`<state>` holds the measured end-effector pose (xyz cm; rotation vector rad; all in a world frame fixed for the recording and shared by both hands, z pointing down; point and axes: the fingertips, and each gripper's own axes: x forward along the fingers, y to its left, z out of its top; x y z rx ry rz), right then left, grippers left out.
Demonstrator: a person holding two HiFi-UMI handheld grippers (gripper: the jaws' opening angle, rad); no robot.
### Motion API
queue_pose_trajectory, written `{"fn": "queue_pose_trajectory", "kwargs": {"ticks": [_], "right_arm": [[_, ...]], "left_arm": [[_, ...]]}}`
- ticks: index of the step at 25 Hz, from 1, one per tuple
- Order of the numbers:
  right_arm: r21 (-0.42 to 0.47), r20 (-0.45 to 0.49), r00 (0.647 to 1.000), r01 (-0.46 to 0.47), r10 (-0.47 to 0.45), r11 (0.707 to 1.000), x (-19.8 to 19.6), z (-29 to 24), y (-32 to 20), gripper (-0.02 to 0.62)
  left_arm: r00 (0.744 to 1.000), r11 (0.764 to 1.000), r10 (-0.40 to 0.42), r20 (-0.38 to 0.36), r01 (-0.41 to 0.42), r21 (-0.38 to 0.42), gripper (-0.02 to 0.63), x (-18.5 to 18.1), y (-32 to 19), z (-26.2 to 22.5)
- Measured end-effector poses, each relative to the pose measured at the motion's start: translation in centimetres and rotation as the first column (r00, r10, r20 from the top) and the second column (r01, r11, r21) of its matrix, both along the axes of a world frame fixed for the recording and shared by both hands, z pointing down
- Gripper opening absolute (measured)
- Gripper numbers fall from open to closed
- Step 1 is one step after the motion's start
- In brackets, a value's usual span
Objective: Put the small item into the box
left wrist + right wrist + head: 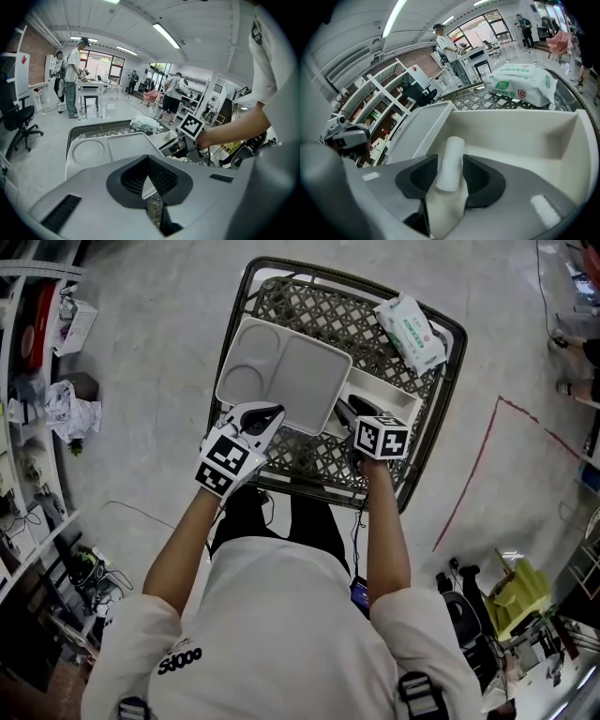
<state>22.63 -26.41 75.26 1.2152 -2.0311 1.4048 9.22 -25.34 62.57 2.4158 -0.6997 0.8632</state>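
A white box sits in a wire shopping cart, with its white lid lying askew to the left of it. My right gripper reaches down into the box. A small white cylinder lies on the box floor between its spread jaws, which stand open beside it. My left gripper is at the lid's near corner, shut on the lid's edge. In the left gripper view the lid stretches ahead, and the right gripper shows beyond it.
A green and white pack of wet wipes lies in the cart's far right corner, also seen past the box. Shelves line the left side. Red tape marks the floor on the right. People stand at tables far off.
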Motion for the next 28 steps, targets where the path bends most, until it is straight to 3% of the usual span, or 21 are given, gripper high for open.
{"fn": "queue_pose_trajectory", "kwargs": {"ticks": [7,18,28], "right_arm": [[0.015,-0.007,1.000,-0.027,0.027,1.000,0.4,-1.3,0.1,0.181],[0.089,-0.126,0.989,-0.068,0.079,0.994,2.0,-5.8,1.6,0.173],[0.248,-0.194,0.964,-0.133,0.184,0.960,2.6,-13.8,4.2,0.130]], "left_arm": [[1.000,1.000,0.017,-0.017,-0.017,0.009,0.006,0.1,0.2,-1.0],[0.997,0.997,0.056,-0.059,-0.053,0.059,0.006,-0.9,0.0,-3.9],[0.992,0.987,0.082,-0.097,-0.067,0.148,0.006,-3.4,-0.4,-8.0]]}}
